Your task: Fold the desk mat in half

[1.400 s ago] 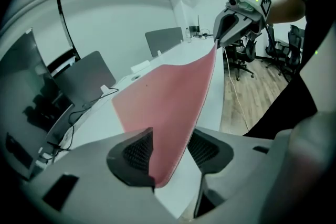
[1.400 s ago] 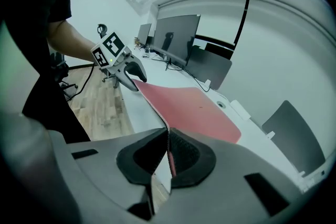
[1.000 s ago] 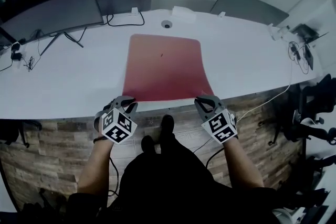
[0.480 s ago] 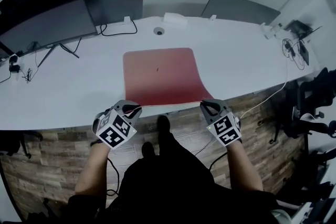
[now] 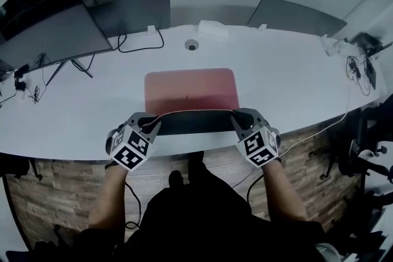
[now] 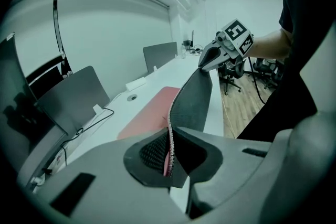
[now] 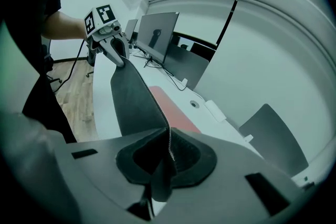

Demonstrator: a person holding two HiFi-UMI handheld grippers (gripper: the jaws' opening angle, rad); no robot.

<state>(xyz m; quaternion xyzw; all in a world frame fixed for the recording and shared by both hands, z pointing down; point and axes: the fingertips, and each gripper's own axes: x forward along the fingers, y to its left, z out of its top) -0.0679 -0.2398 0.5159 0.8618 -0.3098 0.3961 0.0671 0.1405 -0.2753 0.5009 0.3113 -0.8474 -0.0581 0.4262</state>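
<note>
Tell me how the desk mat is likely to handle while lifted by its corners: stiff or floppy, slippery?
Probably pliable, not limp: the desk mat curls up smoothly between the left gripper and right gripper without sagging much. Likely light, since corner pinches alone carry it. Its textured dark underside probably resists sliding.

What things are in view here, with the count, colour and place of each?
desk mat: one, red top, dark underside, mid-desk, near edge raised
desk: one, white, wood-look front
screens: three, dark, far edge
box: one, white, far edge
cable hole: one, grey, behind mat
cables: several, black, desk ends
office chair: one, black, right floor
left claw: one, grey, shut on mat's near left corner
right claw: one, grey, shut on mat's near right corner
</note>
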